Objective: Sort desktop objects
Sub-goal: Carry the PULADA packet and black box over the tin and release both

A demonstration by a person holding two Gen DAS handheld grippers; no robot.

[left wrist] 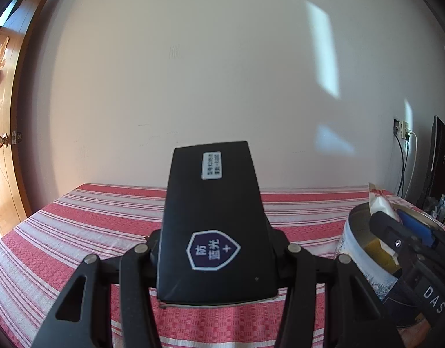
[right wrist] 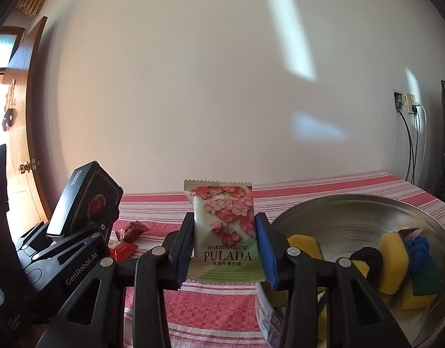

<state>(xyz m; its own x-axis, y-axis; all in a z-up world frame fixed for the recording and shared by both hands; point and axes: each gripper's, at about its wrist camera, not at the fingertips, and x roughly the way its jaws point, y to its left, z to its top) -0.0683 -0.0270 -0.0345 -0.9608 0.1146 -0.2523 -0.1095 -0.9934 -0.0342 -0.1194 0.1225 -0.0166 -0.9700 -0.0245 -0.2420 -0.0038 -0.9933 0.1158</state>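
left wrist view: the left claw was clamped on a black box, held tilted up above the red striped bench.

right wrist view: the right claw pinched a marshmallow packet upright, just beside the metal tin. best carried over the rim before letting go.

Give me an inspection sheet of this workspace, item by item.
Surface: red-striped cloth.
Job's things: black box in left tool; marshmallow packet in right tool; metal tin holding yellow sponges.
Clutter: red wrappers on the cloth.
Tools: both shut on their items.
Cables: two hanging from wall socket.
Surroundings: white wall, wooden door, dark screen.
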